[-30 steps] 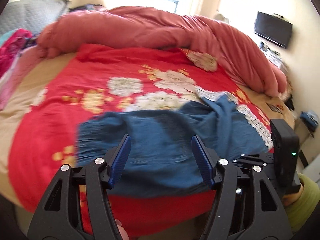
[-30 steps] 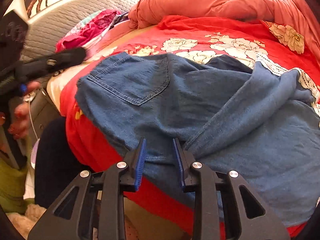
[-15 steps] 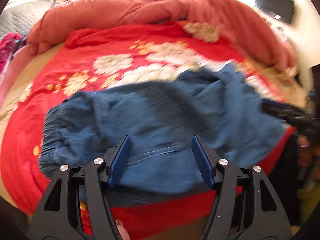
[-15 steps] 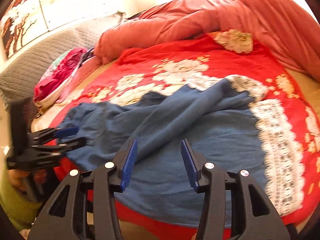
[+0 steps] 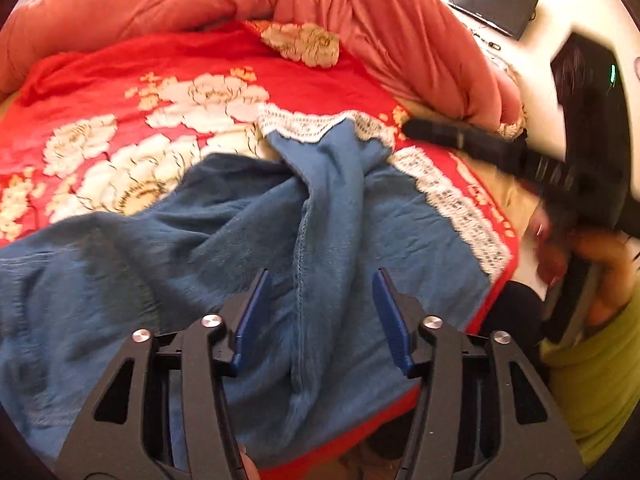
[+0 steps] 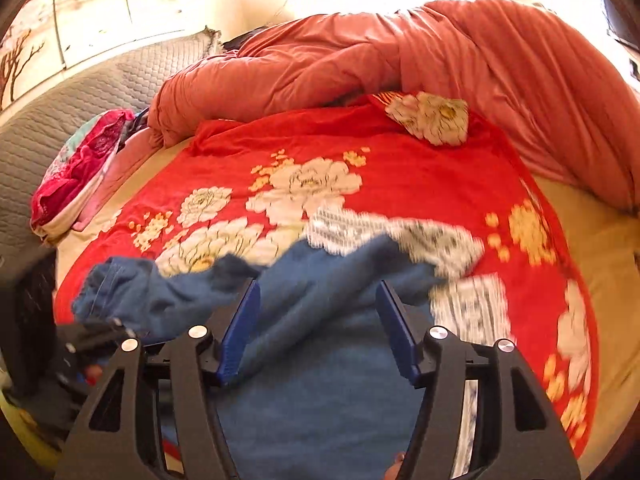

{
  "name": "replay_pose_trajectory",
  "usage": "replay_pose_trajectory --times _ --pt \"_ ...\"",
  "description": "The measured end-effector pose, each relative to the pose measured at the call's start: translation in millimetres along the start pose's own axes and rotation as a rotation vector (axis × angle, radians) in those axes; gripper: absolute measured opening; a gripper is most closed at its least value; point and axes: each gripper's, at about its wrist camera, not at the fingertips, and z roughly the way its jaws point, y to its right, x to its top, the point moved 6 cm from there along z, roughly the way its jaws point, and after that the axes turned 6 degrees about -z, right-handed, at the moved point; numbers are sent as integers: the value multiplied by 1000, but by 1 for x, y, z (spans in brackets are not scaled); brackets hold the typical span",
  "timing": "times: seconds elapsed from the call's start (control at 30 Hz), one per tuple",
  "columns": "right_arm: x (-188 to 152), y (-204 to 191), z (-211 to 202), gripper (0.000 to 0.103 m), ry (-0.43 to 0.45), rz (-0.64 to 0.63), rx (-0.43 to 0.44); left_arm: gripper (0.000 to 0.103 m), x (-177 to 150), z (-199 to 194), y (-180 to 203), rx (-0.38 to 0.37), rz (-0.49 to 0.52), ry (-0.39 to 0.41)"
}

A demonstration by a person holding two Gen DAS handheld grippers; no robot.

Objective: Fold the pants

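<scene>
Blue denim pants (image 5: 224, 248) with white lace hems lie rumpled across the near edge of a red flowered bedspread (image 5: 120, 92). My left gripper (image 5: 320, 312) is open and empty just above the pants, over a stitched seam. My right gripper (image 6: 316, 328) is open and empty above the leg end of the pants (image 6: 320, 360). The lace hems (image 6: 400, 236) look blurred. The right gripper also shows at the right of the left wrist view (image 5: 500, 148), beyond the lace hem. The left gripper shows at the lower left of the right wrist view (image 6: 92, 340).
A bunched salmon-pink duvet (image 6: 400, 64) runs along the far side of the bed. Pink clothes (image 6: 80, 164) are piled by a grey quilted headboard (image 6: 100, 84). A black TV (image 5: 492, 0) hangs on the wall. The person's green sleeve (image 5: 600, 360) is at the right.
Both grippers have swung toward the leg end of the pants. The right gripper has opened wider and risen. The lace hems have shifted and blur in the right wrist view.
</scene>
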Motion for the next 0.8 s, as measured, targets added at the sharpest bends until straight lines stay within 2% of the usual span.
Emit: replay_pose_trajectory --times 0.03,0.13,0.27,0.33,0.57,0.63,0.67,0.7,0.77,0.8 --pt "5 -1 9 68 -22 -26 -8 31 -3 7 -2 1 -9 -7" --pt "15 -5 36 68 -74 -77 -39 17 -10 15 -9 6 -17 -25" --pt "28 -11 78 68 -131 -92 -43 16 -13 10 -3 -57 -4 -18" --pt "34 -17 102 68 -163 -115 -55 12 -16 10 0 -75 13 -11" --pt "46 -17 169 67 -269 -129 -145 12 -18 6 5 -107 42 10" --pt "46 -12 179 50 -290 -123 -152 10 -18 5 4 -105 48 19" --pt "44 -9 185 33 -303 -119 -159 10 -17 4 3 -100 53 26" --pt "43 -4 188 25 -308 -112 -169 10 -18 3 2 -98 52 29" --pt "45 5 184 13 -271 -88 -154 10 -17 2 -1 -100 45 33" --pt "46 7 179 12 -247 -78 -143 10 -18 1 -1 -98 42 36"
